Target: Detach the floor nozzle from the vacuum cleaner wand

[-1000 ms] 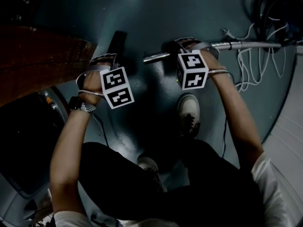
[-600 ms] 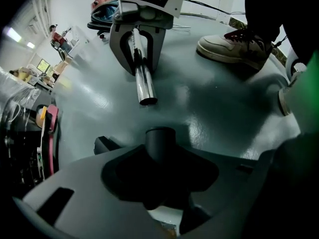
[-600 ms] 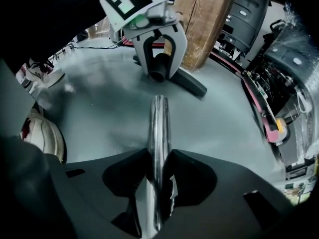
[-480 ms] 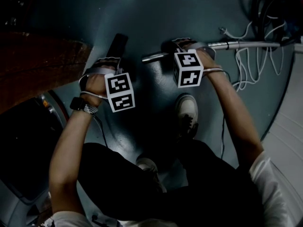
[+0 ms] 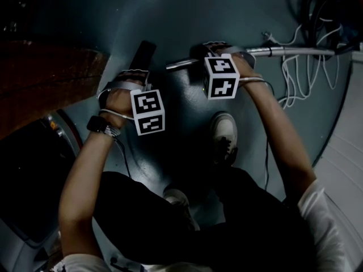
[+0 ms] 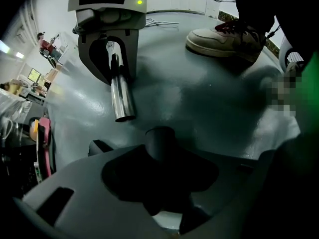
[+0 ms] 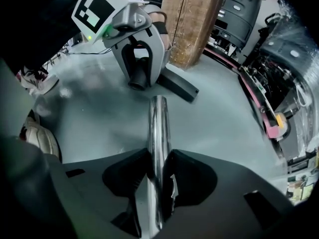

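The black floor nozzle (image 5: pixel 142 54) lies on the grey floor, its round neck (image 6: pixel 159 136) pointing up between my left gripper's jaws. My left gripper (image 5: pixel 131 73) points straight down and is shut on that neck (image 7: pixel 139 76). The chrome wand (image 5: pixel 295 52) runs in from the right, and its open end (image 5: pixel 170 67) hangs free, apart from the neck. My right gripper (image 5: pixel 214 50) is shut on the wand (image 7: pixel 158 128) a short way back from that end. In the left gripper view the wand's open mouth (image 6: pixel 124 116) sits just beyond the neck.
The person's shoes (image 5: pixel 226 134) stand just below the grippers. White cables (image 5: pixel 300 72) and a black hose (image 5: pixel 323 4) lie at the far right. A brown cardboard box (image 7: pixel 192 19) stands behind the nozzle, with machines (image 7: pixel 279 68) beside it.
My left gripper has come down and slightly toward the person with the nozzle neck. The right gripper and the wand end have shifted a little left.
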Tool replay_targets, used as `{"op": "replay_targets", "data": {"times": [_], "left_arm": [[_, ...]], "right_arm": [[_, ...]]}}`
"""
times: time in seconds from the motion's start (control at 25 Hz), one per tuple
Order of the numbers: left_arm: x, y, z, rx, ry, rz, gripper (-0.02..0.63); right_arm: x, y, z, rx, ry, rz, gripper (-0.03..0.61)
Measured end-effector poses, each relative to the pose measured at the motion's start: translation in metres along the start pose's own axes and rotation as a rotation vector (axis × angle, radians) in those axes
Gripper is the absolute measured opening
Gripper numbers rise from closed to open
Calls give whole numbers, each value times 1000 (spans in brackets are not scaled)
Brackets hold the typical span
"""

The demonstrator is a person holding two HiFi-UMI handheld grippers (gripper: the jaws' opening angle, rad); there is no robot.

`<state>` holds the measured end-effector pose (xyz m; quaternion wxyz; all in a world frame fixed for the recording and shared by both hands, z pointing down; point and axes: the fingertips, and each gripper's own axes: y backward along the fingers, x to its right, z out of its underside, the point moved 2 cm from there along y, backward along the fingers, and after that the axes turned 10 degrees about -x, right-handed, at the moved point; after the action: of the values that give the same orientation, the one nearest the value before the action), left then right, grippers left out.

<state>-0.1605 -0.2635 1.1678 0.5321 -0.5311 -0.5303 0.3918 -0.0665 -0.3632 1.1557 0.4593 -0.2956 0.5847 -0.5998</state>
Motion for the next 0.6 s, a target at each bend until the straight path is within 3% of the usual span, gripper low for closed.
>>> {"op": "replay_targets", "data": {"times": [0.28, 0.6], "left_arm": [[-1, -1, 1, 15, 21, 51, 182], [-6, 1, 5, 86, 75, 5, 214]], "right_arm": [[2, -1, 4, 77, -90, -34, 166], [2, 2, 4, 89, -66, 28, 179]]}}
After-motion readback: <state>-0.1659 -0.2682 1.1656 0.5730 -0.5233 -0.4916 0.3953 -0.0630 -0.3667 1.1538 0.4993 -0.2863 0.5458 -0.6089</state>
